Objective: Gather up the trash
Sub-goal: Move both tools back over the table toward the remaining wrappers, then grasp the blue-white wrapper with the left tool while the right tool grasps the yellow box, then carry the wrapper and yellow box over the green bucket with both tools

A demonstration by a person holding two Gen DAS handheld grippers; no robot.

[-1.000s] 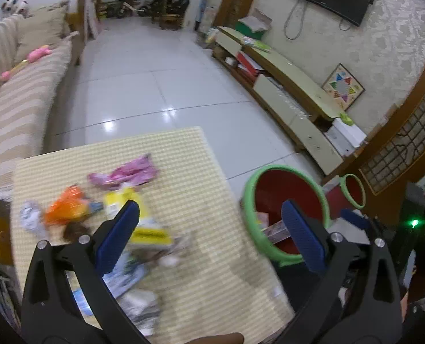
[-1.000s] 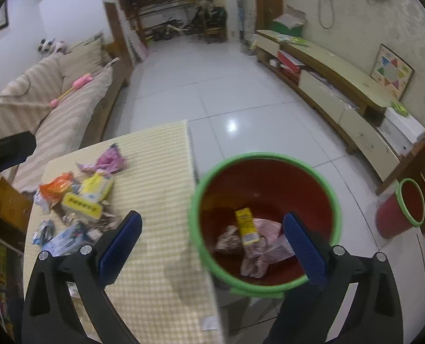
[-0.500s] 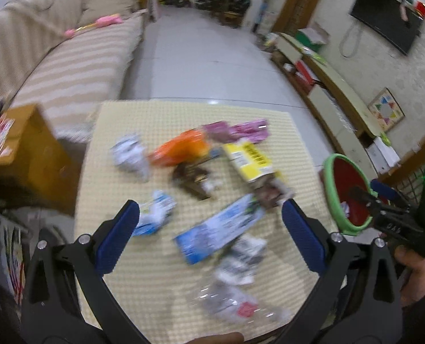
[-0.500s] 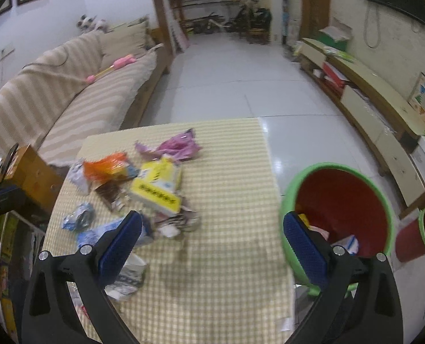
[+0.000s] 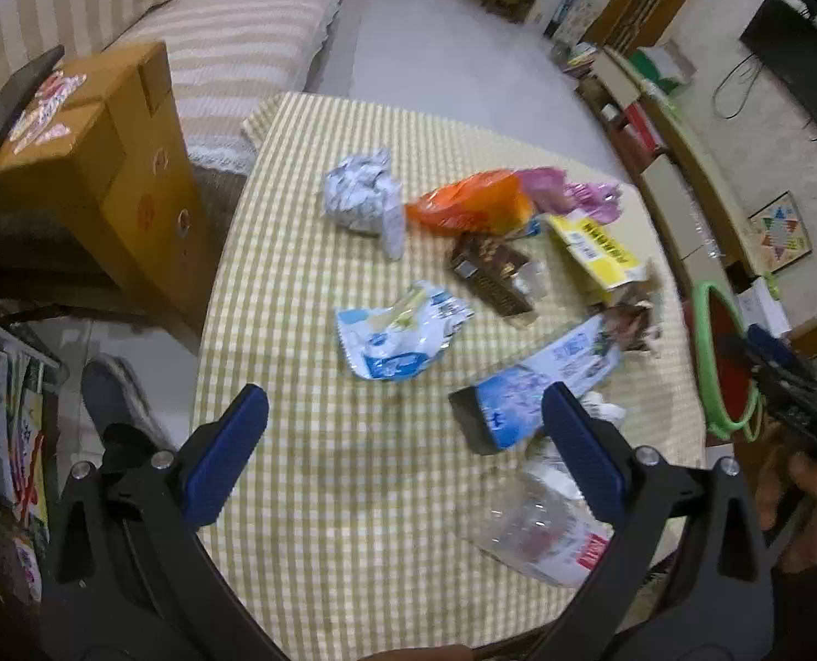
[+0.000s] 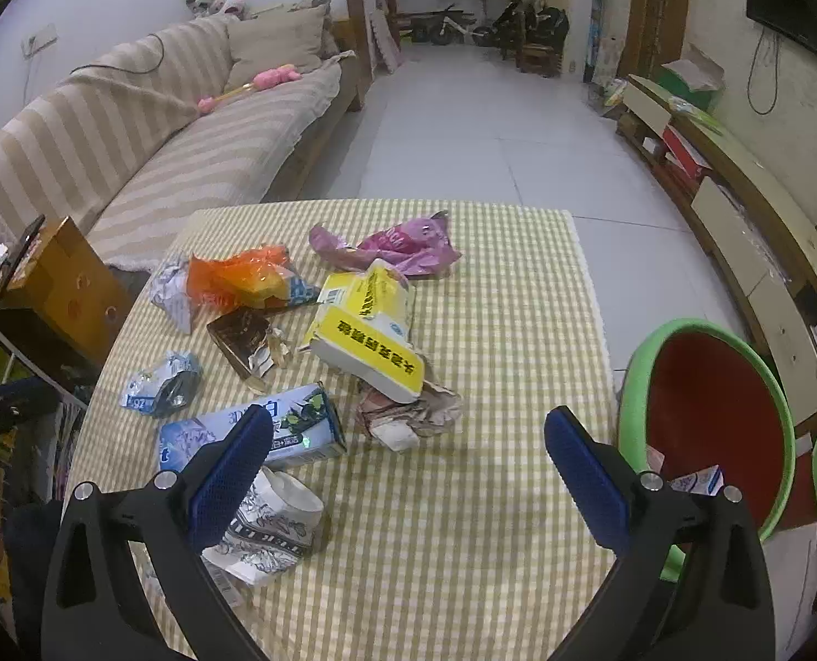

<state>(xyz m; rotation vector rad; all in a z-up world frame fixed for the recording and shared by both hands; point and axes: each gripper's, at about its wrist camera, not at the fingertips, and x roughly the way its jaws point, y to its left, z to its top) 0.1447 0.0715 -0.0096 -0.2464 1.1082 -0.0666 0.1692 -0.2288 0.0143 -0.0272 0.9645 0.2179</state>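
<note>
Hovering both tongs, left gripper (image 5: 403,440) and right gripper (image 6: 406,454), wide open and empty; red green-rimmed plastic bin (image 6: 706,402) at 3 o'clock holds some scraps, crumpled wrapper litter (image 6: 364,325) mostly left on our checked yellow tablecloth (image 6: 496,523)

My finger pads (image 6: 227,476) are matt blue rubber. The tablecloth (image 6: 507,297) is woven checked cloth. Near its left edge lie a crinkled glossy orange wrapper (image 6: 238,275) and a yellow cardboard box (image 6: 370,352); the bin (image 6: 711,385) looks smooth plastic.
</note>
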